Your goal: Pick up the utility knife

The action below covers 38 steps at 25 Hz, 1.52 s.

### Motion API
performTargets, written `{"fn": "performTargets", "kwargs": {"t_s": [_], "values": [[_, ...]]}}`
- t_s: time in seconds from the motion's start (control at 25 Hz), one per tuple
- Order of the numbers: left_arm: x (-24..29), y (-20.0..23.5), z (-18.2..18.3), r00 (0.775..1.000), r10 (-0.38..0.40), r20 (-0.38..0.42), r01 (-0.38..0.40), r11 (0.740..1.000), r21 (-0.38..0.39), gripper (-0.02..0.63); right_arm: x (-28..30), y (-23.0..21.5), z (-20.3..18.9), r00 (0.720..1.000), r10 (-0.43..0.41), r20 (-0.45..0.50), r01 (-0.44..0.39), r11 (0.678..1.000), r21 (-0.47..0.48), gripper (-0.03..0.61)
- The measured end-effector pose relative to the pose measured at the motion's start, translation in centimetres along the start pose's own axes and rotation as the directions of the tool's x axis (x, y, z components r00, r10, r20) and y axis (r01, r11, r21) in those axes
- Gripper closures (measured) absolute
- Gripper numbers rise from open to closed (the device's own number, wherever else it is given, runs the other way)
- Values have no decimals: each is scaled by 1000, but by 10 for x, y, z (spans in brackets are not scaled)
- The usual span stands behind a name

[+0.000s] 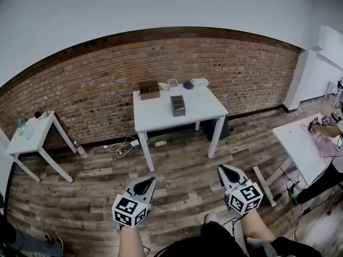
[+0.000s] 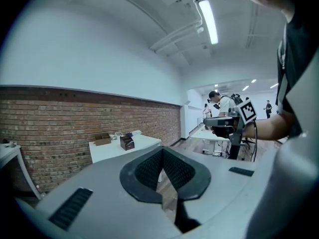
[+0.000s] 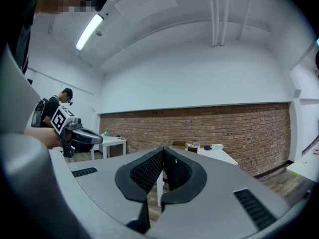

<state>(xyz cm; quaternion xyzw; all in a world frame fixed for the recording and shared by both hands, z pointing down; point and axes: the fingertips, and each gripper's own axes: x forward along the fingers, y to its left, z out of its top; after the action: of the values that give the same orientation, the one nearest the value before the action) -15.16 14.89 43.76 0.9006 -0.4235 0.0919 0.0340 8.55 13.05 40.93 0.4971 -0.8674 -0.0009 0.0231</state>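
Presently, left gripper (image 1: 143, 184) and right gripper (image 1: 227, 172): jaws pressed together, empty, carried over the wooden floor (image 1: 179, 194) since nothing is within reach; white table (image 1: 206, 108) well ahead. The utility knife is perhaps among its small items (image 1: 177, 105), unconfirmed.

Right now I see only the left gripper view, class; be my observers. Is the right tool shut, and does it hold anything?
Observer: The right tool is shut, with nothing between its jaws.
Operator: Is anything loose lying down low that I could trip on?
Observer: By the brick wall, white cables lie beside one leg of the white table.
Operator: And where is my own tool?
Observer: The left tool is over bare wood floor, well short of that table.
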Motion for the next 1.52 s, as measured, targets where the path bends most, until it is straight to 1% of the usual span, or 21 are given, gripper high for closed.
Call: {"fn": "performTargets", "kwargs": {"t_s": [0.08,0.2,0.44,0.56,0.64,0.8,0.92,1.12,1.24,1.4,1.52], "values": [[1,4,-7,1000,-7,-7,7,1000,-2,621,3,0,0,1000,2,4,-2,1000,15,580],[3,9,-14,1000,-4,-14,4,1000,-14,621,9,3,4,1000,9,9,-9,1000,-10,580],[17,24,-15,1000,2,-13,-2,1000,-4,620,28,-1,2,999,33,13,-33,999,-29,580],[31,32,-15,1000,6,-24,-6,1000,3,621,40,-10,0,1000,26,14,-26,999,-33,580],[41,36,-13,999,7,-33,-6,1000,16,621,48,-20,1,1000,19,23,-19,999,-28,580],[72,47,-9,999,12,-49,-9,999,43,620,73,-45,3,998,37,42,-36,999,-26,580],[98,59,-3,998,22,-61,-19,998,55,620,97,-67,0,998,50,42,-50,999,-8,580],[146,79,15,995,44,-93,-36,995,90,621,141,-105,-8,995,96,32,-95,995,-13,580],[175,88,25,991,75,-107,-63,992,105,620,166,-131,-13,991,127,28,-127,992,3,580],[215,100,37,989,111,-99,-103,991,85,621,196,-160,-18,983,184,17,-184,983,-3,580],[241,104,40,985,124,-118,-113,989,95,620,214,-177,-20,974,224,2,-224,974,-13,580]]}}
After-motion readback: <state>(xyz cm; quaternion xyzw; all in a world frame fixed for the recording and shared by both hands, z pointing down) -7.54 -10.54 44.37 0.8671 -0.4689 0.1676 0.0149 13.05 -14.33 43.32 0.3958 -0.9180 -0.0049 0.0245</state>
